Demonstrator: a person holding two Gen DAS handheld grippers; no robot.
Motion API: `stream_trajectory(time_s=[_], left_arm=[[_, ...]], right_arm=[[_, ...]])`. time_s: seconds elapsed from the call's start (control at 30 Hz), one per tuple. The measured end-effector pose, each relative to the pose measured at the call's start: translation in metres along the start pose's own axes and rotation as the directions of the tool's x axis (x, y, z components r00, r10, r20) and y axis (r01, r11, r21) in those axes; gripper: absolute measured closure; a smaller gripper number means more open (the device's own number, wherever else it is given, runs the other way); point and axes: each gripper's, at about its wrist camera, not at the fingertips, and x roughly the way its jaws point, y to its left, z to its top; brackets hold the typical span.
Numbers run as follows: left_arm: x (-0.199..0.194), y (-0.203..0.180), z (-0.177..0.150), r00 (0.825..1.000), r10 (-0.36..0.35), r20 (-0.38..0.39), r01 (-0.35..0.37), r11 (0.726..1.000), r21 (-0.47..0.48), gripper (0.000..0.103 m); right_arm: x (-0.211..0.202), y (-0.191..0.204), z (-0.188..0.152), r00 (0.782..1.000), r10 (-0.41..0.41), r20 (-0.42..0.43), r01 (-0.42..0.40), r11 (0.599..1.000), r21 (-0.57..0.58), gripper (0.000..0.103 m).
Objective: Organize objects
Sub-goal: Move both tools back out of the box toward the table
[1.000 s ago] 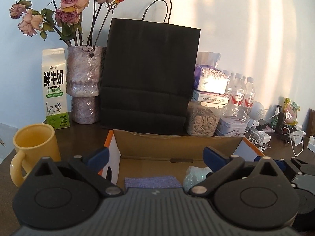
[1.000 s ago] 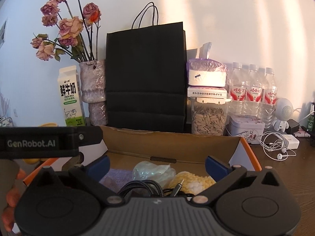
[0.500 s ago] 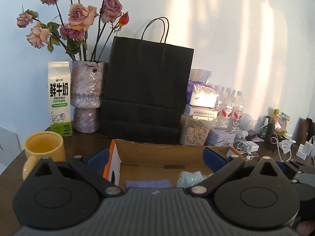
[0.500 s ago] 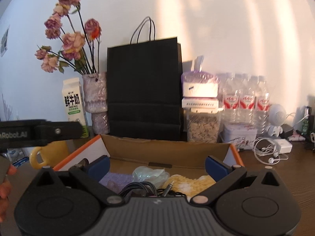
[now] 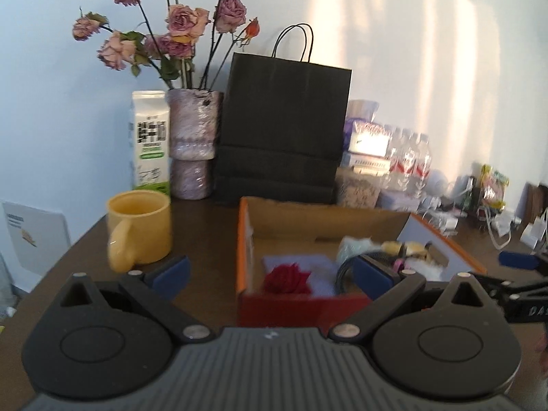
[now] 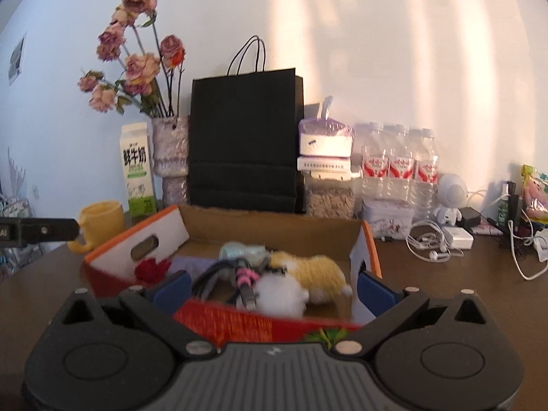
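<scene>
Dark wooden table [image 6: 445,294] (cluttered) against white wall [image 6: 376,51] — details somewhat blurred.

Against the wall a tall black paper bag [image 6: 245,138] stands upright, a vase of faded roses [image 6: 170,157] just beside it and a milk carton [image 6: 136,171] next to that. Clear water bottles [image 6: 399,167] cluster further along, near a tangle of white earphones [image 6: 428,243] on the dark table [image 5: 205,239].
</scene>
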Motion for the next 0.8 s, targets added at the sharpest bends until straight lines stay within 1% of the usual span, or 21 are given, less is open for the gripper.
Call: stream_trajectory(time_s=[0.2,0.3,0.4,0.57,0.63,0.7,0.8], left_arm=[[-0.026,0.014,-0.021,0.999,0.033,-0.039,-0.032,0.999,0.033,0.000],[-0.037,0.022,-0.033,0.996,0.054,-0.067,-0.052,0.998,0.034,0.000],[-0.044,0.030,-0.045,0.992,0.072,-0.101,-0.069,0.997,0.026,0.000],[-0.054,0.042,-0.063,0.983,0.092,-0.156,-0.094,0.996,-0.007,0.000],[-0.058,0.044,-0.067,0.982,0.094,-0.165,-0.099,0.995,-0.021,0.000],[-0.062,0.044,-0.069,0.981,0.096,-0.167,-0.103,0.994,-0.031,0.000],[-0.070,0.042,-0.071,0.982,0.090,-0.167,-0.097,0.995,-0.036,0.000]], right_arm=[[-0.028,0.001,-0.025,0.998,-0.009,-0.054,0.006,0.998,-0.055,0.000],[-0.038,-0.001,-0.041,0.995,-0.021,-0.094,0.014,0.997,-0.077,0.000],[-0.045,-0.006,-0.054,0.990,-0.023,-0.138,0.013,0.997,-0.074,0.000],[-0.048,-0.016,-0.070,0.974,-0.002,-0.226,-0.009,0.999,-0.048,0.000],[-0.045,-0.019,-0.075,0.966,0.015,-0.258,-0.024,0.999,-0.029,0.000],[-0.042,-0.020,-0.079,0.961,0.029,-0.274,-0.035,0.999,-0.016,0.000],[-0.037,-0.018,-0.082,0.957,0.025,-0.289,-0.033,0.999,-0.022,0.000]])
